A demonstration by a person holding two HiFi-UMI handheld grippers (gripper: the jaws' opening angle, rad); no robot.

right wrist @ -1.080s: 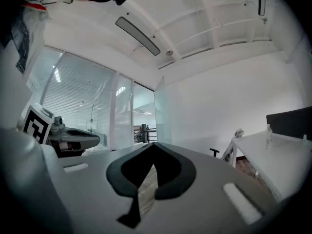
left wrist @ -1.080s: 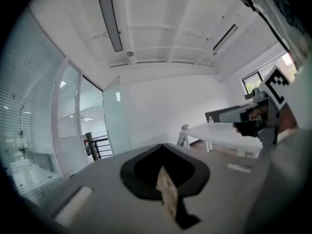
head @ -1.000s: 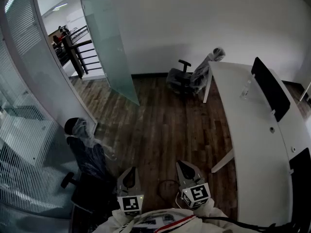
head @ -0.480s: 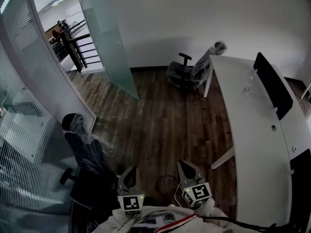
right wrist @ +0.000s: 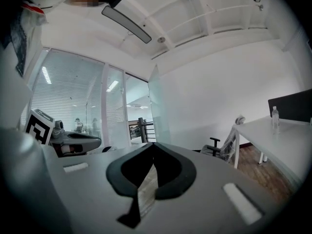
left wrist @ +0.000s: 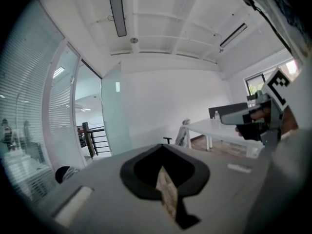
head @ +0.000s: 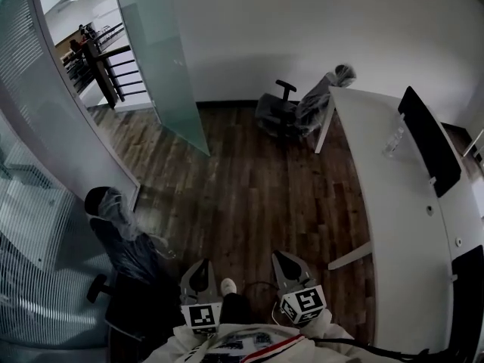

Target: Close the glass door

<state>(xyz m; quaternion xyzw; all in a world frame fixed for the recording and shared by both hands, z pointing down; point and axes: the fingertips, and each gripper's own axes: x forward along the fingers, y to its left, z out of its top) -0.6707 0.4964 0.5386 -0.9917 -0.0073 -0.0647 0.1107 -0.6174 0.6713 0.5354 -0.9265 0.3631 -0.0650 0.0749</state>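
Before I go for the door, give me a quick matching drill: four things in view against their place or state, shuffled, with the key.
Things:
1. frosted glass door
2. clear plastic water bottle
3. plastic-wrapped black office chair
4. right gripper

Place or state:
A. standing on the long white desk
B. shut, nothing between its jaws
C. swung open into the room
D. at the desk's far end, near the white wall

Pairs: 1-C, 2-A, 3-D, 4-B

- A far office chair and a near office chair, both plastic-wrapped, are borne by the dark wooden floor.
- A water bottle and a black panel are carried on the white counter.
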